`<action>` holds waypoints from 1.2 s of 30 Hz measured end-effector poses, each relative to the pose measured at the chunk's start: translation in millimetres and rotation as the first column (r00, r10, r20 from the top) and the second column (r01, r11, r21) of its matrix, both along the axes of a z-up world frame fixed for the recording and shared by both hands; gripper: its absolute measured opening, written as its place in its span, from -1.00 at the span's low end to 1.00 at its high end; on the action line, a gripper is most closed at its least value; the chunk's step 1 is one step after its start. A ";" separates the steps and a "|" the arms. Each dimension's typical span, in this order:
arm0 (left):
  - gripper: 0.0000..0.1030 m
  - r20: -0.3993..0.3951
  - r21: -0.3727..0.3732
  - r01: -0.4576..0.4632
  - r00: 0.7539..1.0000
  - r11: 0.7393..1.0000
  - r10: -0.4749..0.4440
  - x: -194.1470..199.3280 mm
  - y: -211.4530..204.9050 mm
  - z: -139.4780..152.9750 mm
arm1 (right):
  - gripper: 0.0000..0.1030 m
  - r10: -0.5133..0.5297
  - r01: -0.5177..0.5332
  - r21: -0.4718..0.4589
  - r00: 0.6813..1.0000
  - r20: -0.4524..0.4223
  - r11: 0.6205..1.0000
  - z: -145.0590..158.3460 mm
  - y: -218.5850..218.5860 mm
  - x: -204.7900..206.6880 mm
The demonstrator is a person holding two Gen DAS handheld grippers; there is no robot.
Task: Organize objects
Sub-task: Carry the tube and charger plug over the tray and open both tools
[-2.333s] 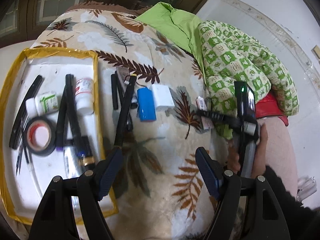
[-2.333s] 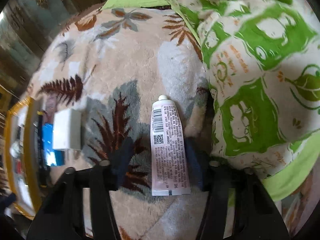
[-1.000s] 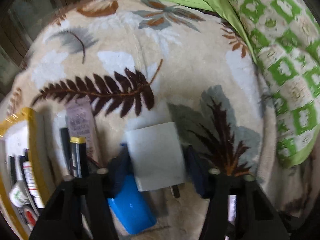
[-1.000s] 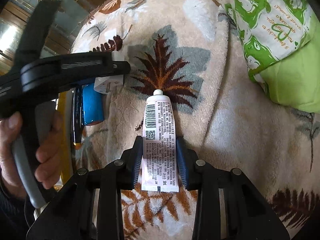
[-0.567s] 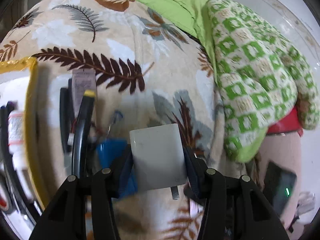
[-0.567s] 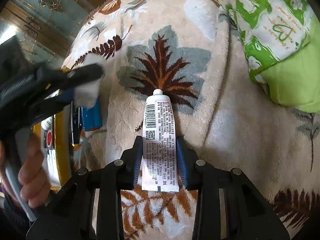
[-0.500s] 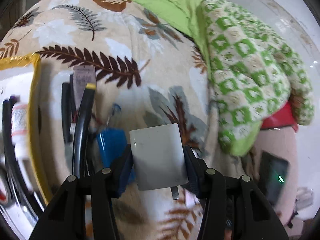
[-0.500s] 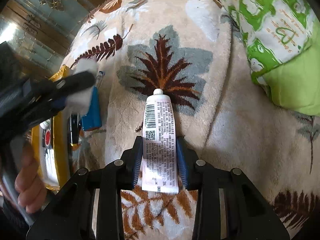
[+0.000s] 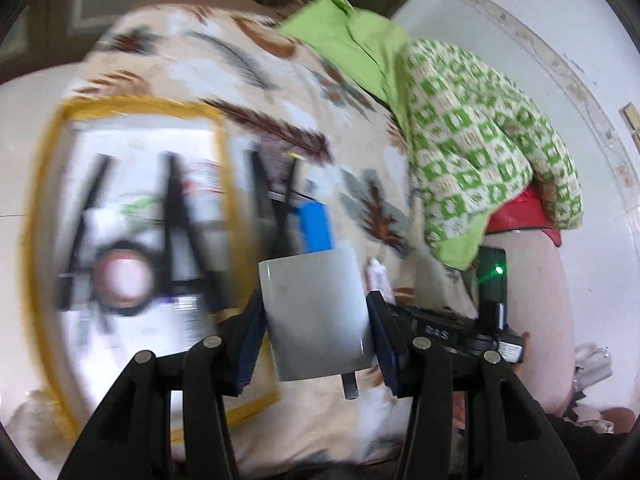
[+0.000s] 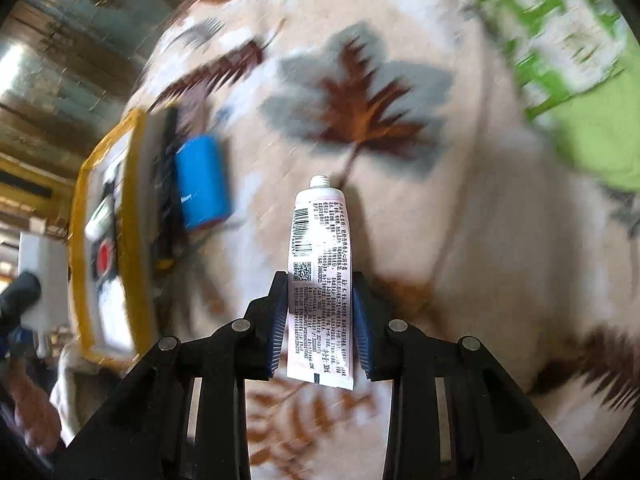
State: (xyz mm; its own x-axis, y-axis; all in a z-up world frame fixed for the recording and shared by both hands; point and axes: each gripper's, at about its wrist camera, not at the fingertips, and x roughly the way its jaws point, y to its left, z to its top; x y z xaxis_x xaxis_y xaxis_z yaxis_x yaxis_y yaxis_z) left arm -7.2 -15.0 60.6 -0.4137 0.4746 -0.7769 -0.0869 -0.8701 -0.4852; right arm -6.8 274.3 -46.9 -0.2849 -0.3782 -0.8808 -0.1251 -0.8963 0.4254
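Observation:
My left gripper [image 9: 316, 320] is shut on a white plug adapter [image 9: 316, 312] and holds it in the air above the leaf-print blanket, right of the yellow-rimmed white tray [image 9: 224, 152]; the adapter also shows in the right wrist view [image 10: 42, 280]. My right gripper [image 10: 320, 320] is shut on a white tube with a barcode [image 10: 320, 264], lifted off the blanket. A blue block [image 9: 316, 224] lies on the blanket beside the tray; it also shows in the right wrist view [image 10: 202, 182].
The tray [image 10: 130, 208] holds black pens, small bottles and a tape roll [image 9: 120, 276], blurred by motion. More black pens [image 9: 260, 192] lie just right of it. A green patterned cloth [image 9: 480, 152] is heaped at the right, with a white wall behind.
My left gripper has carried the adapter up and left toward the tray, so the tray is now in full view. My right gripper has moved left with the tube. Both views are motion-blurred.

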 end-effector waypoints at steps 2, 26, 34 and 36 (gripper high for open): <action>-0.03 -0.023 -0.013 -0.050 0.999 0.999 0.050 7.1 -25.4 4.8 | -0.43 0.022 -0.022 -0.034 1.000 0.004 0.999 2.7 -14.7 4.5; -0.03 0.050 -0.003 -0.356 0.933 0.934 0.356 36.9 -131.9 -35.7 | -0.43 0.361 -0.358 0.045 0.916 -0.173 0.932 67.9 -195.4 1.3; -0.03 0.091 -0.056 -0.345 0.933 0.937 0.349 31.1 -127.1 -48.7 | -0.42 0.415 -0.409 0.071 0.899 -0.141 0.910 45.4 -220.3 -8.8; -0.03 0.101 -0.077 -0.339 0.933 0.938 0.346 29.9 -125.1 -51.4 | -0.42 0.428 -0.420 0.085 0.893 -0.137 0.904 42.4 -226.1 -8.8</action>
State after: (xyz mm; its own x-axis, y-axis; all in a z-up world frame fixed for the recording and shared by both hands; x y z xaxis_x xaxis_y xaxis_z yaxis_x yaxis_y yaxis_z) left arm 22.7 -140.1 9.2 -0.4523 0.2728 -0.8491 0.2732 -0.8639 -0.4231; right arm -15.5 48.2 -4.4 -0.2361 -0.4477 -0.8625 0.3327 -0.8712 0.3611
